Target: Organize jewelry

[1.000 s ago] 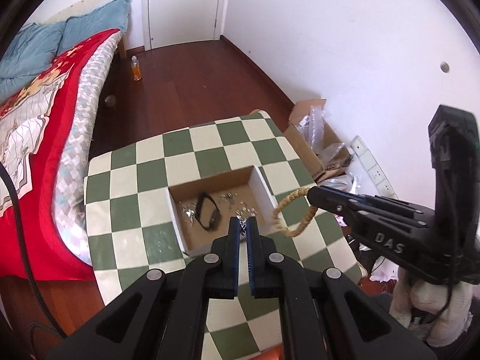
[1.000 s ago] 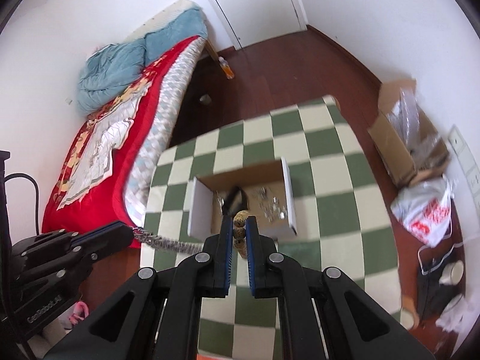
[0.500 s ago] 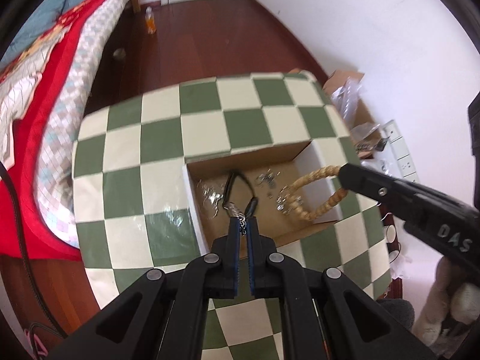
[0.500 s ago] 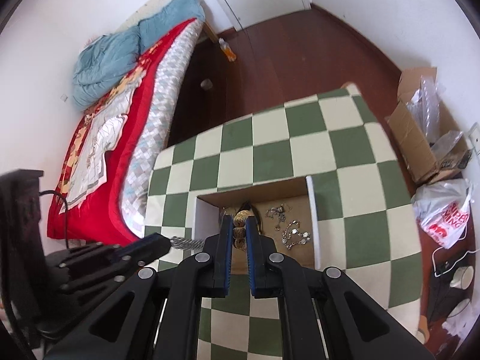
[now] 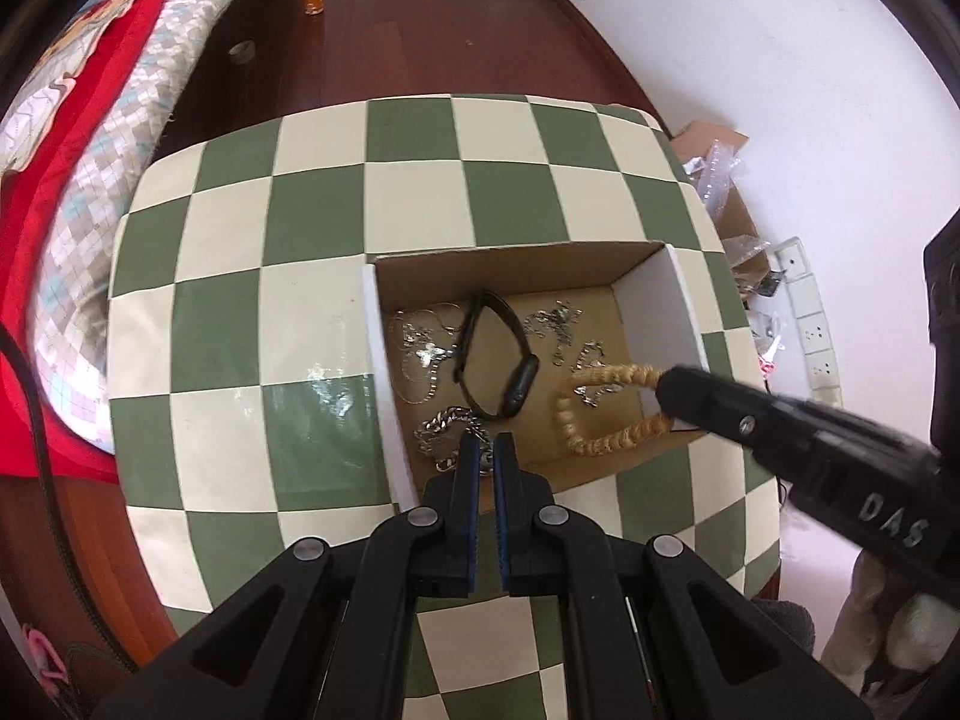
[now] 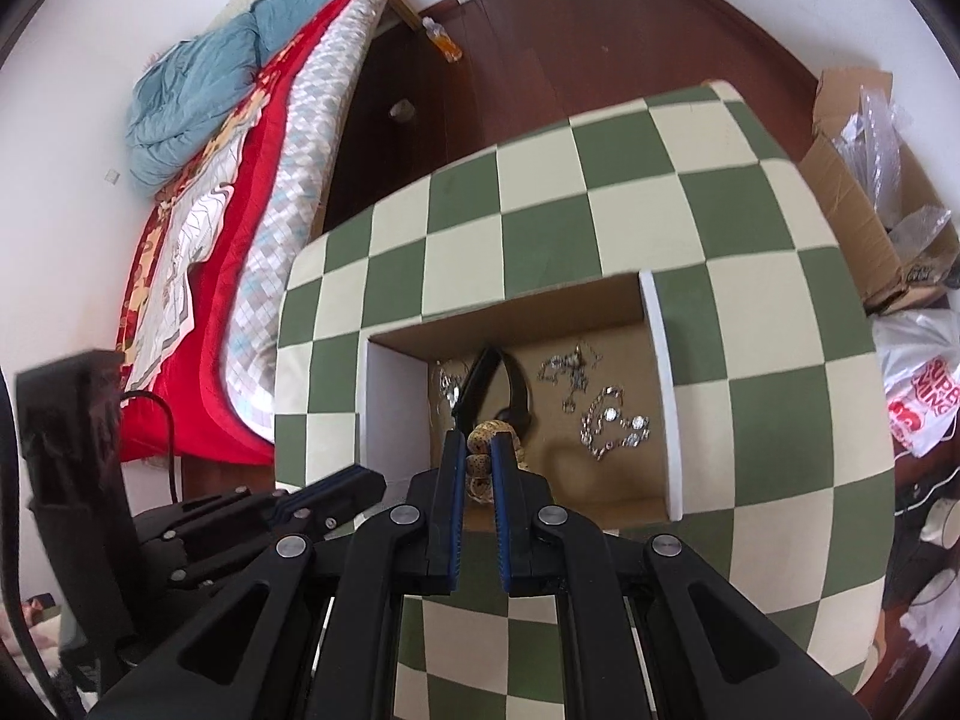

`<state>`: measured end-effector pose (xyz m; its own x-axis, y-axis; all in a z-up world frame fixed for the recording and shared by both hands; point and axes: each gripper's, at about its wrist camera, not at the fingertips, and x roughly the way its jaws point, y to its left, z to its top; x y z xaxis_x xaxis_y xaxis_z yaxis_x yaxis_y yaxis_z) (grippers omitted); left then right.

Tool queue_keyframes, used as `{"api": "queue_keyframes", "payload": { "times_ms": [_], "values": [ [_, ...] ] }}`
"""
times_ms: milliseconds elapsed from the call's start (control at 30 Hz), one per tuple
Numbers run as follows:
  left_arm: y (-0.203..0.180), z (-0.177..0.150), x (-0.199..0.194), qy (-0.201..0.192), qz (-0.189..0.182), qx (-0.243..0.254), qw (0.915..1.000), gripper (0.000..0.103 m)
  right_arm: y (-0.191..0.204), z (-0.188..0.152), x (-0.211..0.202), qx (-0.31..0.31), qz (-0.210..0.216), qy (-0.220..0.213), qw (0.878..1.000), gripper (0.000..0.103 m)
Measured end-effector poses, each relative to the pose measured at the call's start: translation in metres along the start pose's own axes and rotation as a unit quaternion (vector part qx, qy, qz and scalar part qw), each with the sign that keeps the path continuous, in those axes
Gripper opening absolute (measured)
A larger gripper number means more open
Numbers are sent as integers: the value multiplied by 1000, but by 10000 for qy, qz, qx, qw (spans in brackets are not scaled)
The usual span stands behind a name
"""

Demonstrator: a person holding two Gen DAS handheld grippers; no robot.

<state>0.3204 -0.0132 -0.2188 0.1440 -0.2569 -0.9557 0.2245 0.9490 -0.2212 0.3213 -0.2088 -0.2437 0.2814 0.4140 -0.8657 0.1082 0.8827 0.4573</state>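
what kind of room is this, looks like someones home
Most likely a bedroom in a home: a bed with a red cover and blue quilt stands beside the checkered table, on a dark wooden floor, with a power strip by the wall.

Both claws angle downward — left claw (image 5: 487, 447) and right claw (image 6: 478, 450) nearly closed.
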Motion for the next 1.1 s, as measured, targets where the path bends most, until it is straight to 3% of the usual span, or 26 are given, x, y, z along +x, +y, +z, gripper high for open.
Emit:
{"api": "queue_keyframes", "payload": {
  "times_ms": [233,300,333,367,433,467,500,567,633,700,933,1100],
  "values": [
    [2,0,-10,-244,284,-114,9992,7,-8,-1,14,189,-152,301,9993,12],
    [3,0,-16,-373,396,-158,9984,8,-8,-1,12,190,-233,286,9991,34],
    [4,-1,-20,-470,480,-192,9976,13,-8,-1,8,151,-301,225,9992,48],
    [5,-1,-23,-528,568,-212,9968,23,-7,-1,5,110,-400,169,9990,54],
    [7,-1,-32,-726,733,-257,9943,45,-5,-1,-3,-23,-591,68,9982,55],
    [8,-1,-35,-814,829,-297,9928,66,-4,-1,-8,-88,-726,21,9973,60],
    [9,-2,-40,-918,929,-334,9909,81,-2,-1,-12,-172,-917,-15,9956,65],
    [12,-4,-48,-1118,1087,-383,9870,84,1,-1,-20,-339,-1253,-120,9915,87],
    [13,-6,-53,-1219,1253,-362,9839,88,2,-2,-26,-480,-1551,-179,9866,94],
    [15,-9,-53,-1247,1369,-404,9819,103,4,-4,-28,-614,-1843,-157,9808,99],
    [17,-23,-48,-1274,1767,-472,9749,103,6,-20,-22,-906,-2348,-14,9678,103],
    [16,-34,-50,-1220,1760,-574,9751,103,-2,-32,-20,-853,-2457,-26,9656,103]
  ]
}}
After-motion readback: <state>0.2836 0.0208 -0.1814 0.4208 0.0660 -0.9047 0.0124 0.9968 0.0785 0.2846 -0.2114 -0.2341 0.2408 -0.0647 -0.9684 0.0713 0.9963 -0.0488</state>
